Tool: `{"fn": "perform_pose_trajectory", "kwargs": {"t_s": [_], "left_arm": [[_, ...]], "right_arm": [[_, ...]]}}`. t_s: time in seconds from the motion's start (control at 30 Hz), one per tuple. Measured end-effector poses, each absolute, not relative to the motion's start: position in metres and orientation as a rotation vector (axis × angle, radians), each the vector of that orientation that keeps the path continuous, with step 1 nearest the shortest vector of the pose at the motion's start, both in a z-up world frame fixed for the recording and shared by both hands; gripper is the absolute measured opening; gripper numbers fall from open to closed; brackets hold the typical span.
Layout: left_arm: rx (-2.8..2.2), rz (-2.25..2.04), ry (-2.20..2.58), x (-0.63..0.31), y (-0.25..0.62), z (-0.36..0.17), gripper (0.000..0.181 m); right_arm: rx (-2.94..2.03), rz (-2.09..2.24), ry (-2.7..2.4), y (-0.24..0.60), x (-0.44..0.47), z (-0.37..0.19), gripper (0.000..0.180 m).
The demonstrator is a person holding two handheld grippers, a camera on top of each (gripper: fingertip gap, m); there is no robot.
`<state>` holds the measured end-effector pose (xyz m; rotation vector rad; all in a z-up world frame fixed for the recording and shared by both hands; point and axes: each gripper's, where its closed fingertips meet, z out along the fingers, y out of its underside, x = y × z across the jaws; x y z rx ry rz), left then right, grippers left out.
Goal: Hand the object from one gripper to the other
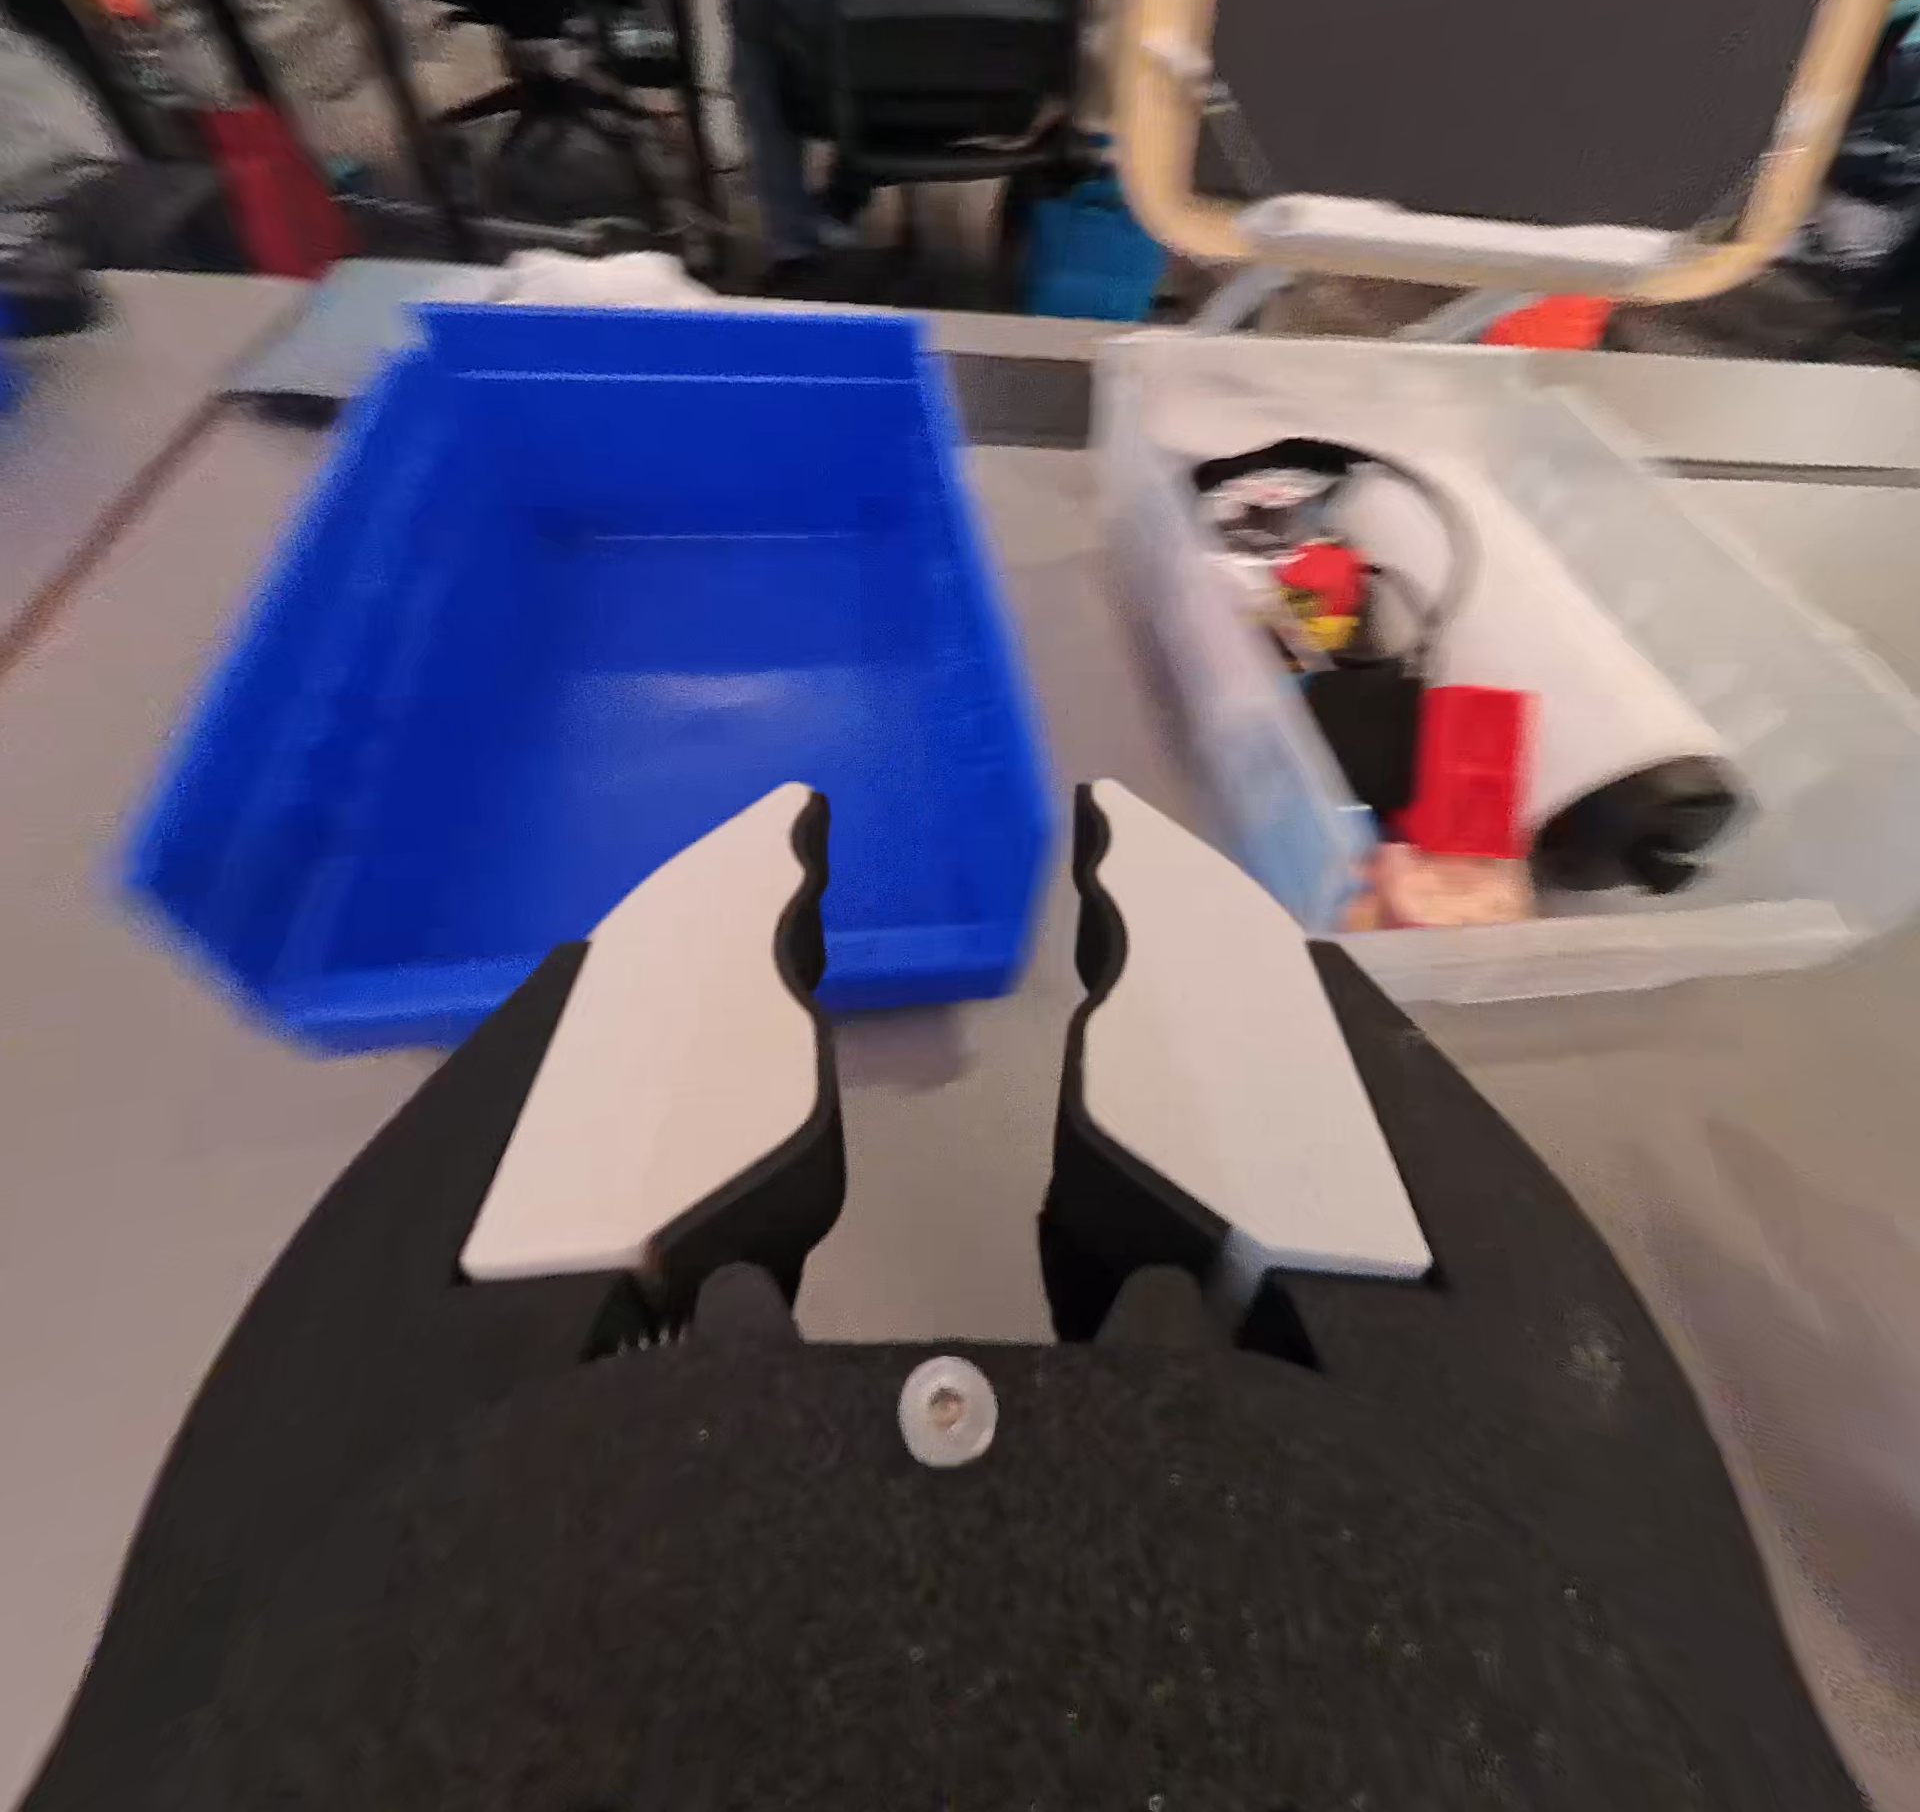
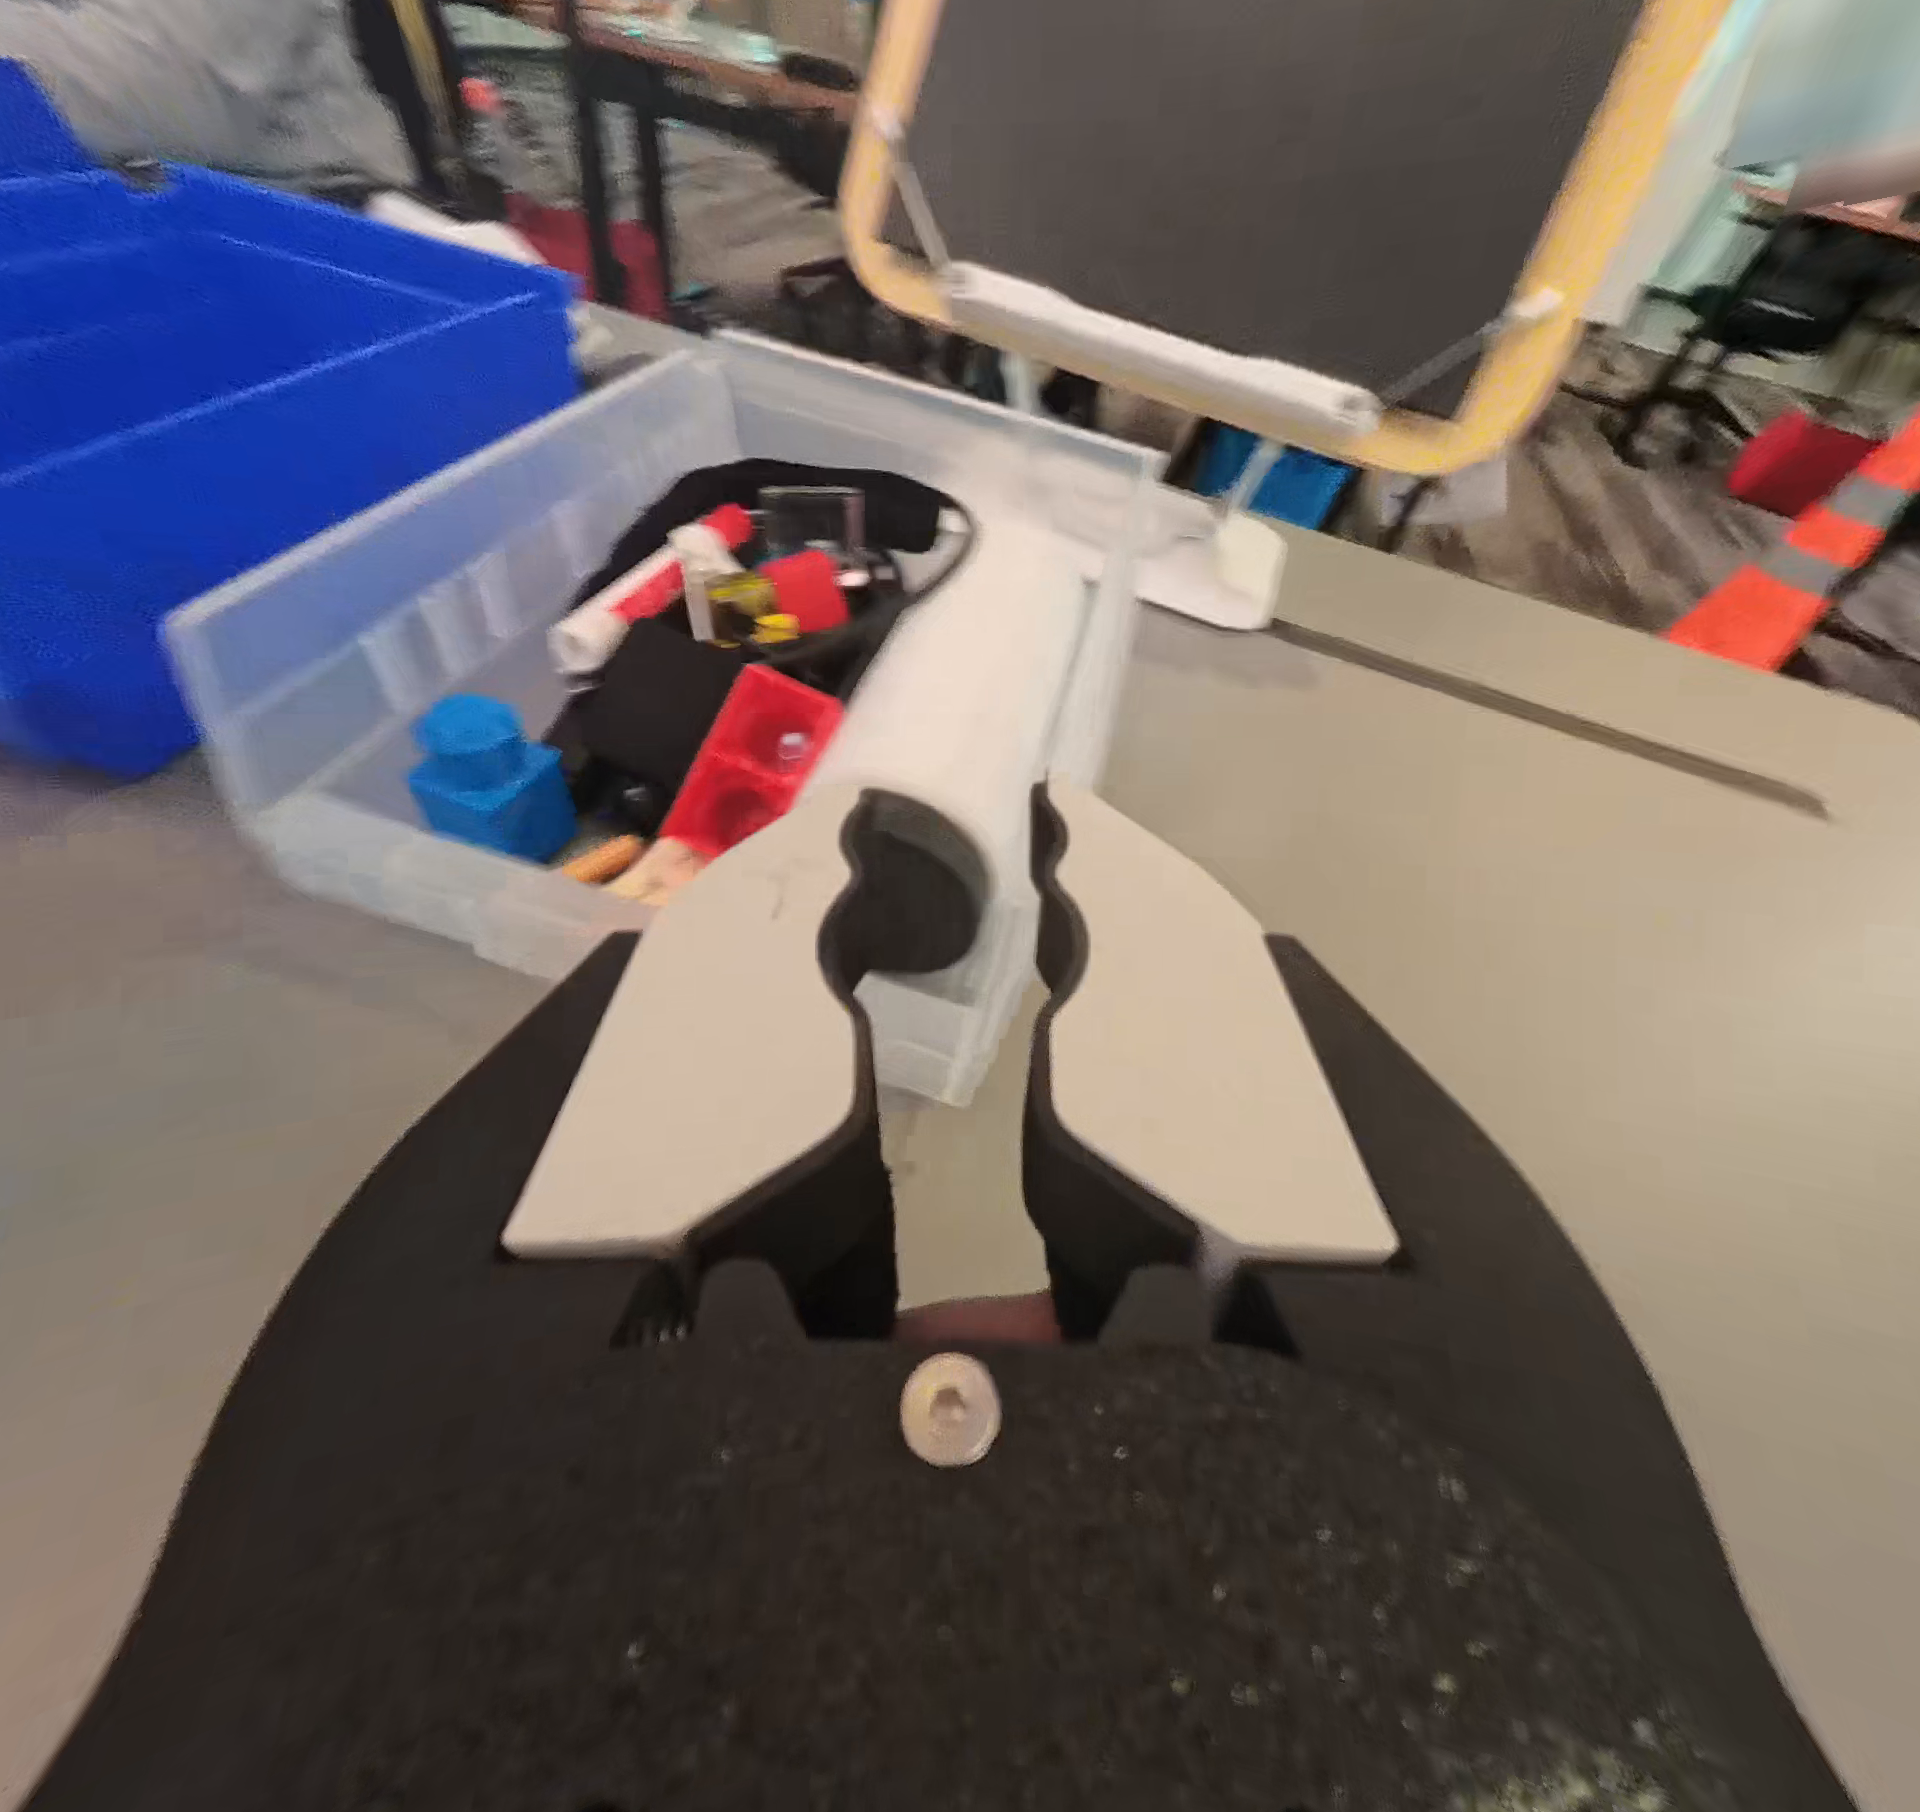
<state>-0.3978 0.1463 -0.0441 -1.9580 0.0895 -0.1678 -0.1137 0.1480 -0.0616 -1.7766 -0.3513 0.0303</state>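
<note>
A clear plastic bin (image 2: pixel 436 609) holds several small items: a white roll with a black end (image 2: pixel 966 661), a red block (image 2: pixel 764 754), a blue block (image 2: pixel 488 775) and a black piece. My right gripper (image 2: pixel 940 806) is open and empty, at the bin's near right corner, with the roll's black end showing between its fingertips. My left gripper (image 1: pixel 948 796) is open and empty, above the table in front of the blue bin (image 1: pixel 260 723). The clear bin (image 1: pixel 1174 557), the roll (image 1: pixel 1558 640) and the red block (image 1: pixel 1465 775) lie to its right.
The blue bin (image 2: pixel 208 360) stands left of the clear bin and is empty. A dark panel in a tan frame (image 2: pixel 1247 152) stands behind the bins at the table's far edge; it also shows in the left wrist view (image 1: pixel 1455 48). Grey table (image 2: pixel 1455 879) extends to the right. Across from one pair of fingers to the other is roughly 30 centimetres.
</note>
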Motion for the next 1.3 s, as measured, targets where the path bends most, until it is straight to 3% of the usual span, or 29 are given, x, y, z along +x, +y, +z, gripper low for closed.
{"fn": "perform_pose_trajectory", "kwargs": {"t_s": [0.17,0.37,0.47,0.8,0.87,0.9,1.0,1.1,1.3], "left_arm": [[-2.024,-0.025,-0.141,-0.536,0.134,-0.074,0.05],[-2.105,-0.074,-0.141,-0.575,0.179,-0.118,0.045],[-2.15,-0.11,-0.104,-0.577,0.2,-0.133,0.003],[-2.193,-0.034,-0.079,-0.565,0.145,-0.134,0.003],[-2.198,-0.04,-0.109,-0.567,0.129,-0.134,0.003],[-2.199,-0.032,-0.12,-0.568,0.122,-0.134,0.003],[-2.193,-0.004,-0.132,-0.566,0.102,-0.133,0.003],[-2.14,0.023,-0.134,-0.558,0.085,-0.117,0.004],[-1.924,0.272,-0.058,-0.529,0.067,-0.03,0.004]], "right_arm": [[-1.861,0.436,-0.875,0.095,-0.219,-0.096,0.028],[-1.954,0.628,-1.217,0.042,-0.305,-0.15,0.027],[-2.012,0.619,-1.091,0.052,-0.325,-0.155,0.034],[-1.997,0.436,-0.52,0.148,-0.349,-0.111,0.041],[-1.979,0.362,-0.543,0.158,-0.355,-0.111,0.052],[-1.991,0.378,-0.57,0.158,-0.363,-0.114,0.049],[-2.038,0.413,-0.626,0.152,-0.384,-0.126,0.01],[-1.973,0.3,-0.607,0.155,-0.38,-0.113,0.006],[-1.847,0.325,-0.528,0.144,-0.354,-0.045,0.005]]}}
